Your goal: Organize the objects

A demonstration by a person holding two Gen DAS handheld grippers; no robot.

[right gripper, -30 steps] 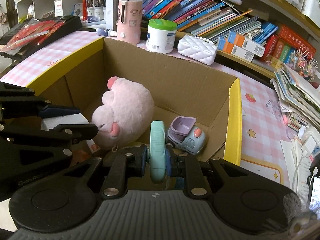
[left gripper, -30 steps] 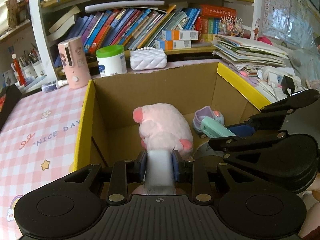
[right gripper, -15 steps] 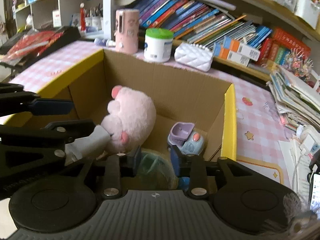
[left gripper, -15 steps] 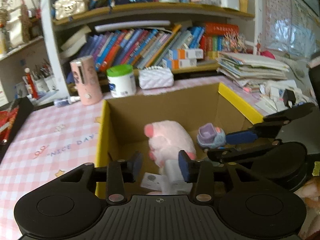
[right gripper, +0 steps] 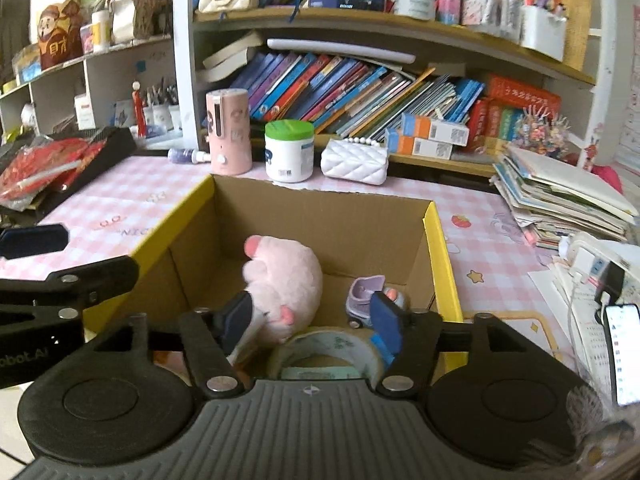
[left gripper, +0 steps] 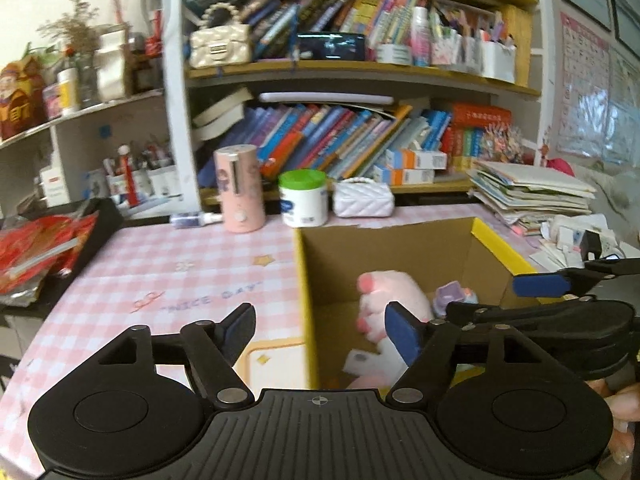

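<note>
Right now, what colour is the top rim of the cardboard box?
Yellow. The cardboard box has a yellow top rim on its side walls, clearest in the right wrist view.

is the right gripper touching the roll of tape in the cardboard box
Apart. The right wrist view shows the right gripper open, with the pale green tape roll lying below in the cardboard box.

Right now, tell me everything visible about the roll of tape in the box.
The roll of tape is a wide ring of pale, translucent tape with a faint greenish print, its hollow core facing up toward the camera. It lies tilted at the near end of the cardboard box, beside the pink plush toy and in front of the small purple toy car. The right gripper stands open above it, its pads clear of the roll. Its underside is hidden.
</note>
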